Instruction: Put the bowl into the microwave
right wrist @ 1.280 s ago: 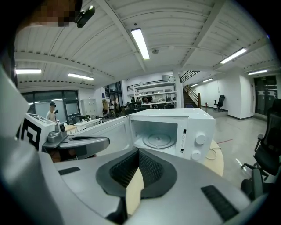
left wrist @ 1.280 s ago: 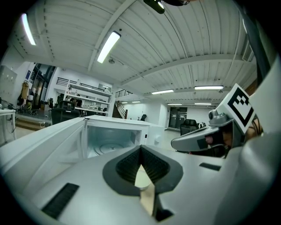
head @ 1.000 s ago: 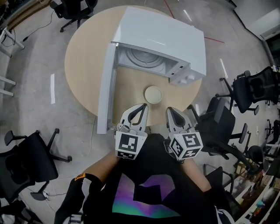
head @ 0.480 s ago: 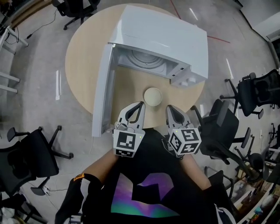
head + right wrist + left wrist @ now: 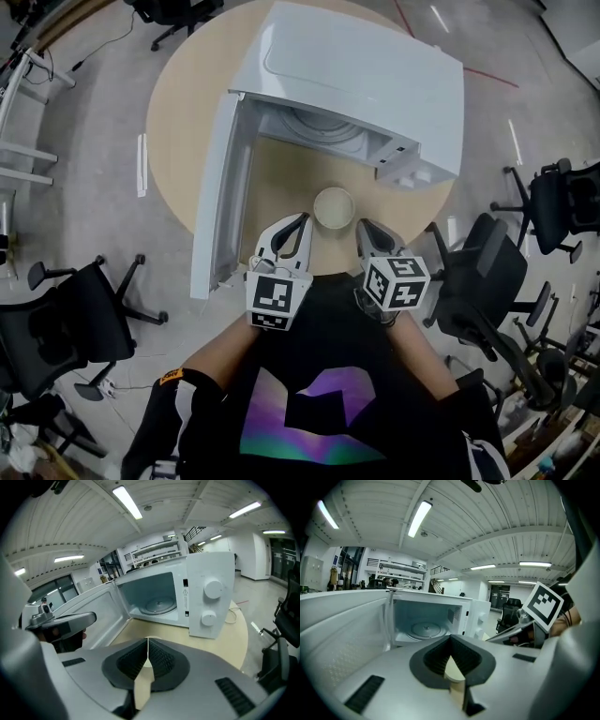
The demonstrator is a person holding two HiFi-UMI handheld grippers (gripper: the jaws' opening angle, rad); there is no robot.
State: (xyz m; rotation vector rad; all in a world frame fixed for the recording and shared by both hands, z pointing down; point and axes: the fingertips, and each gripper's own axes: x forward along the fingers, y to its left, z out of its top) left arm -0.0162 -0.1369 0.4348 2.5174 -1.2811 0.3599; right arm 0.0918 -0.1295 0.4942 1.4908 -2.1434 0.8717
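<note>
My left gripper [image 5: 300, 222]: jaws together, empty | my right gripper [image 5: 365, 229]: jaws together, empty | bowl [image 5: 334, 207]: on surface [image 5: 183, 112], before open microwave [image 5: 375, 75].

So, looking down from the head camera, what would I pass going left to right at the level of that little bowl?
Open microwave door → left tool → bowl → right tool → black office chair.

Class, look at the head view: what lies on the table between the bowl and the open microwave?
Nothing: the head view shows only bare table between the bowl and the microwave.
</note>
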